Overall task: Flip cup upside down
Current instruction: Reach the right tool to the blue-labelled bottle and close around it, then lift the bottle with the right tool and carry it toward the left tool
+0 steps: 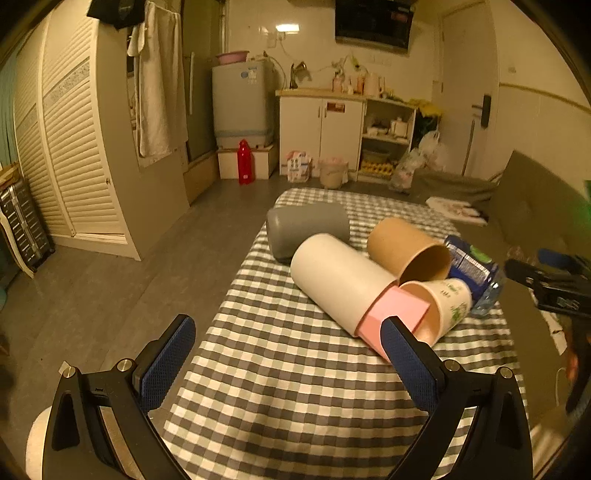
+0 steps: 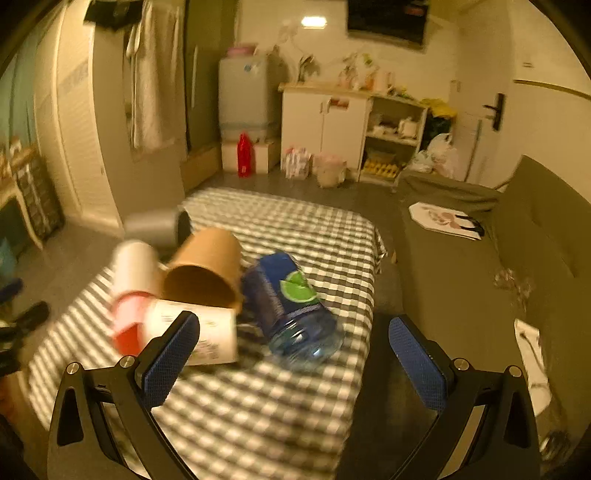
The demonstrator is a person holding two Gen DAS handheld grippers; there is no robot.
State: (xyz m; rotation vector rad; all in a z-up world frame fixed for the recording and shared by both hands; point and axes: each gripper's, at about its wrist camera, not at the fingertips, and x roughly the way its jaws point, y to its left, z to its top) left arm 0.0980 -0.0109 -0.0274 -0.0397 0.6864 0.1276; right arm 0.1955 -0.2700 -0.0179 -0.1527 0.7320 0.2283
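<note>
We note a small room under warm, yellowish light, with a bright ceiling lamp [image 1: 287, 28] reflected on the pale back wall. The floor [image 1: 110, 280] is grey. At left we see a louvred wardrobe door [image 1: 74, 147] and a white towel [image 1: 159, 81] hanging beside it. Against the back wall stand a grey washing machine [image 1: 242, 103] and a white cabinet [image 1: 321, 129] with open shelves. A red thermos [image 1: 245, 162] stands on the floor just before the machine. At right we see a door [image 1: 467, 92] and an olive sofa [image 2: 480, 258].
</note>
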